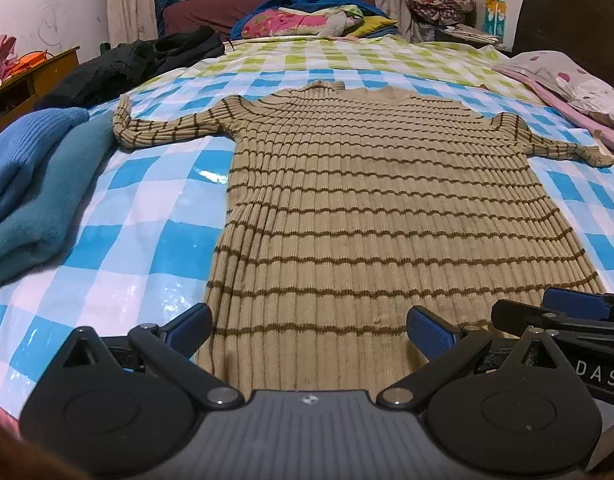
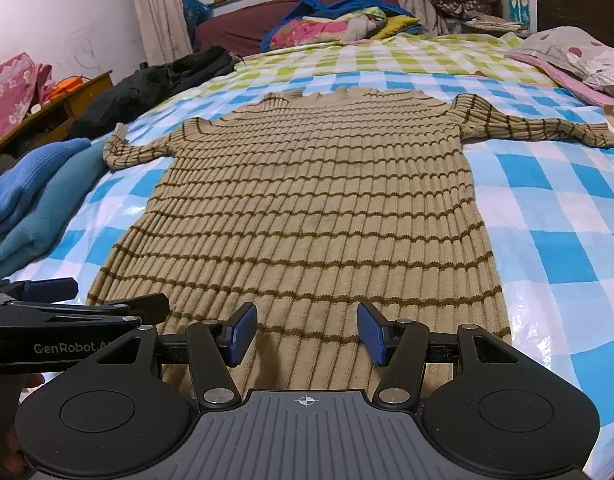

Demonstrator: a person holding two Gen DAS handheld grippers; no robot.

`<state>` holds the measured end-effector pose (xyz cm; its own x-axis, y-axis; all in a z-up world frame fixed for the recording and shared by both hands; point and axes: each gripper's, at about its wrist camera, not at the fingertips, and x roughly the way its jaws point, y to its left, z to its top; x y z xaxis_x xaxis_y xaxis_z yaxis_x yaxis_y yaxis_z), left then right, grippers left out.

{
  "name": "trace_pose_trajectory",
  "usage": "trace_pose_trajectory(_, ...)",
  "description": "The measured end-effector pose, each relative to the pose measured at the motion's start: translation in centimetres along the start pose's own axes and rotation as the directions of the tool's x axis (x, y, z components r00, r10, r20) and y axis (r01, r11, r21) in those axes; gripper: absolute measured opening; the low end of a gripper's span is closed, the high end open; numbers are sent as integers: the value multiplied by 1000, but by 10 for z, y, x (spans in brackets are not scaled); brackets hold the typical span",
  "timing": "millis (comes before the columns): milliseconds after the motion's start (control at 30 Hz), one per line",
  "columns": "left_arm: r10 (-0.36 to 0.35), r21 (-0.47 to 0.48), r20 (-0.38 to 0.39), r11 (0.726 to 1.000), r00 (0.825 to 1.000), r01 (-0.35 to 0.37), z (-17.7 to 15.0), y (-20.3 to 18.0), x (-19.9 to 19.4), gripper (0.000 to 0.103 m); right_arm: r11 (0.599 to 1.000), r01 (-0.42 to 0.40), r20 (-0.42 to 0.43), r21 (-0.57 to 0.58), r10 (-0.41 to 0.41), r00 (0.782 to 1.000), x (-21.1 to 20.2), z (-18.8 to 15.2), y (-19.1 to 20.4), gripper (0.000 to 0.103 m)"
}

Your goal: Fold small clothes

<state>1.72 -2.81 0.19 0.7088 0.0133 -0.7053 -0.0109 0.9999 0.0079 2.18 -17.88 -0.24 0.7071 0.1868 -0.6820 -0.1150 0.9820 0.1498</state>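
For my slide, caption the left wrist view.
Open left gripper poised at the hem of a striped sweater spread flat on a checked bed cover.

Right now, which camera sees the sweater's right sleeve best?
The right wrist view. There the striped sweater's right sleeve lies large and whole, stretched out flat on the checked cover, with its cuff clear. The left wrist view shows the same sleeve smaller and squeezed toward the picture's edge.

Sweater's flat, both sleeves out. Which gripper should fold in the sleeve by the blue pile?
Left. The left gripper sits open over the striped sweater's hem on the side nearer that sleeve; the right gripper, also open, sits farther away.
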Motion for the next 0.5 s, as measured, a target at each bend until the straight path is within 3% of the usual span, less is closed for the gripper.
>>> trace_pose_trajectory(500, -8, 25, 60, 1000, 998, 6, 34, -15, 6, 103, 995, 74, 72, -60, -69, 995, 1, 32, -8, 55)
